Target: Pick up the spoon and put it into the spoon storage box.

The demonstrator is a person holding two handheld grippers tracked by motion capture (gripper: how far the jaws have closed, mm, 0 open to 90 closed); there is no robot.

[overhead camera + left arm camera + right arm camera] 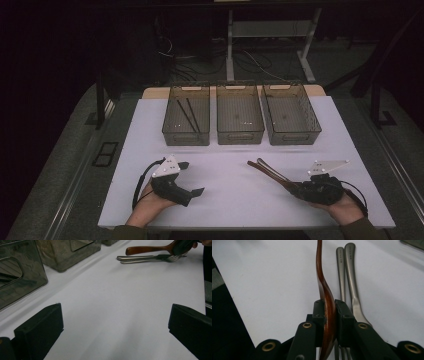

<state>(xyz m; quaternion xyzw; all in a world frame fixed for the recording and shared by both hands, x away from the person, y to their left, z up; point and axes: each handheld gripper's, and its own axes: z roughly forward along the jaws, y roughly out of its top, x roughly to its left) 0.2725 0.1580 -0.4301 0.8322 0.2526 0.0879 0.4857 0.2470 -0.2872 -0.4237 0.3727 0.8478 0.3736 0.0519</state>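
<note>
A pale, matte white tabletop (235,200) sits in a dark room; behind it, the legs of a light metal frame (231,45) and loose cables (190,65) on a grey floor. Along the far edge stand three smoky, translucent plastic bins (240,120) side by side — rectangular, finely ribbed, with cut-out handles; the leftmost holds thin dark sticks lying lengthwise. The left tool (192,192) rests low near the front edge, held by a hand; its blocky black jaws stand wide apart with bare tabletop between them, released. The right tool (329,315) is clenched on a wooden spoon (325,290) — glossy reddish-brown, its slim handle curving away from the jaws, gripped at the wider part, edge-on between the pads. Just beside the spoon lie two metal forks (348,272), brushed grey, flat on the tabletop, handles parallel and touching; their tines reach under the tool.
</note>
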